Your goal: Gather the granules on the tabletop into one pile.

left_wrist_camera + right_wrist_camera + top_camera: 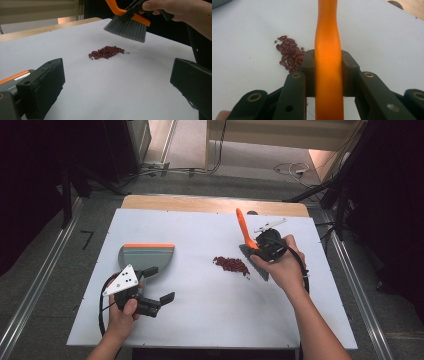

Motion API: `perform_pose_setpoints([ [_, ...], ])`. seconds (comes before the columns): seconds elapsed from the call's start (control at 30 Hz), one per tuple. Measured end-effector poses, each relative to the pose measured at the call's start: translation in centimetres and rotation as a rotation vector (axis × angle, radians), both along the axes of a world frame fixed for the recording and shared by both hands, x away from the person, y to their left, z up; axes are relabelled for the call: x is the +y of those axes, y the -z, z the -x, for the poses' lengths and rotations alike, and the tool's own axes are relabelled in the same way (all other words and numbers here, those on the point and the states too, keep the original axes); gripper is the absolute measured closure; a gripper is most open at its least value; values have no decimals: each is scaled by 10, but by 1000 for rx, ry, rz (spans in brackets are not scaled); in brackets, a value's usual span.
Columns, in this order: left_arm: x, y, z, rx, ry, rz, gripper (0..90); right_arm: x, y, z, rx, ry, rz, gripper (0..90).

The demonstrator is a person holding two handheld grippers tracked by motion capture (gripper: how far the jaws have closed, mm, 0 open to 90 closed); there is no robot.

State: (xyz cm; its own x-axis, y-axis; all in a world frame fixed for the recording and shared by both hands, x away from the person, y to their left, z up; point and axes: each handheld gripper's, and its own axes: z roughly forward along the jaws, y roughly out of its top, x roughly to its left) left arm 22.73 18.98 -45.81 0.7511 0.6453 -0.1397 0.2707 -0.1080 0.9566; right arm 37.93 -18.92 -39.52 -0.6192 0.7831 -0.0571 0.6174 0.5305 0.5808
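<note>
Clearly the white table [210, 320] is laid out for sweeping: its bare top lets the spill be pushed in one stroke. A grey dustpan [146, 257] with an orange lip lies at the left, mouth toward the middle, ready to receive. Beside it the left gripper [162, 285] waits with jaws wide apart and nothing between them, probably to steady the pan. To the right, the right gripper [265, 247] is clamped tight on the orange handle of the brush [127, 26], whose bristles hang above the table, just beyond the small heap of red beans [231, 264] at the centre.
</note>
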Motion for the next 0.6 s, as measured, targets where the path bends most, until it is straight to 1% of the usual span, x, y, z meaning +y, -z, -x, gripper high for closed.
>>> perform_pose_setpoints([
  [0.23,2,0,0,0,-11,4,3,-33,4,9,19,23,-71,688],
  [0.3,3,0,-1,0,-15,3,3,-42,5,14,18,20,-95,688],
  [0.4,3,0,0,-1,-17,3,3,-54,8,19,18,31,-120,688],
  [0.47,3,0,0,0,-18,2,3,-62,10,23,23,33,-149,688],
  [0.6,3,0,0,0,-20,3,3,-80,16,32,22,51,-177,688],
])
